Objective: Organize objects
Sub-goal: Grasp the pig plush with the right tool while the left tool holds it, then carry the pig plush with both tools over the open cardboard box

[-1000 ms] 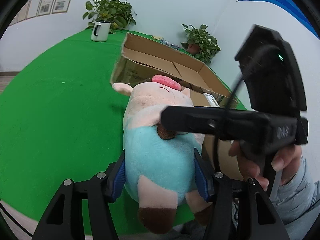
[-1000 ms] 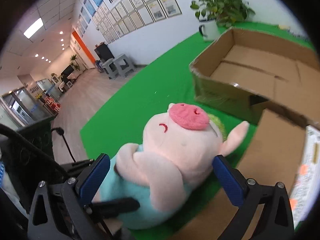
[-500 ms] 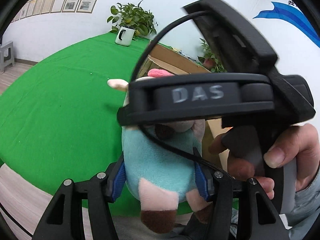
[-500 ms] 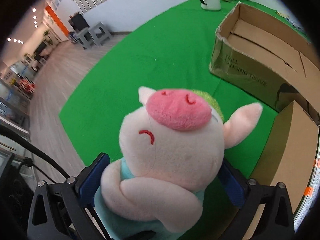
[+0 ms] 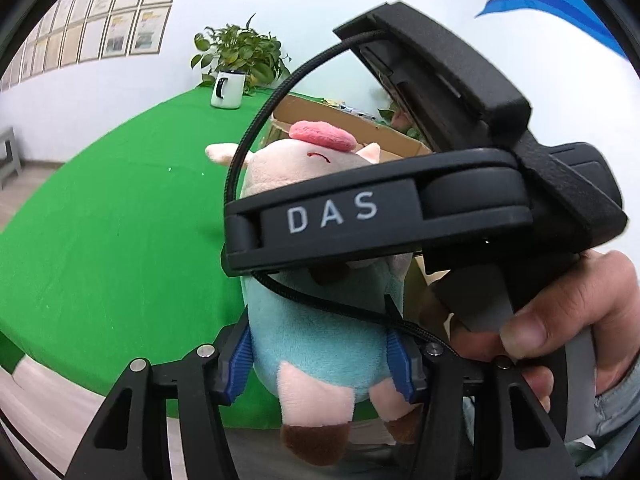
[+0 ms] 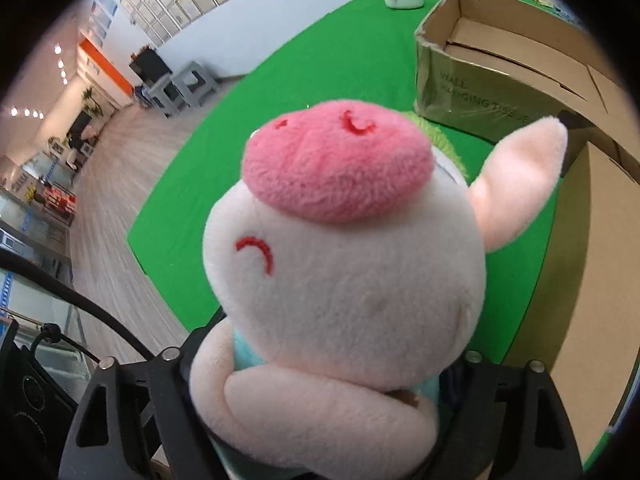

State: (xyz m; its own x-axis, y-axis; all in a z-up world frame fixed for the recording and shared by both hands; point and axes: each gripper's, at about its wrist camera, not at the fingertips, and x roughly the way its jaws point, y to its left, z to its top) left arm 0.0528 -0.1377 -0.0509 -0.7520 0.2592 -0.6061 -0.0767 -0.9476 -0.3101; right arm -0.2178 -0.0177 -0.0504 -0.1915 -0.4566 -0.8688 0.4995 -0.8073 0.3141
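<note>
Plush fabric, pale pink and light blue, makes up the toy pig (image 5: pixel 320 320) that both views centre on. It looks light and very soft: the stuffing should give under pressure, so a pinch sinks in rather than slipping, and nothing about it seems fragile. The fuzzy pile ought to offer good friction against rubber pads. Its floppy parts, the ear (image 6: pixel 516 176) and the arm folded across its chest, would be poor places to hold, since they would bend and let the body swing. The round blue belly is the better spot, as is the neck just under the big head, which I judge to be the bulkier end.

The left claw (image 5: pixel 320 354) is closed onto that belly, its 2 blue pads pressing into the flanks from either side, with the pig's feet hanging below the pads and its head pointing away, toward the cardboard box (image 6: pixel 500 64). The toy is held up in the air above the green tabletop (image 5: pixel 100 220), near its front edge, not resting on anything.

The right claw (image 6: pixel 320 392) reaches in from the other side. In its own view the pig's head and arm fill the space between the fingers and hide the pads, so I cannot tell whether it is truly pinching or only set closely around the neck and shoulders. From the left view its black body crosses in front of the pig's chest.
</note>
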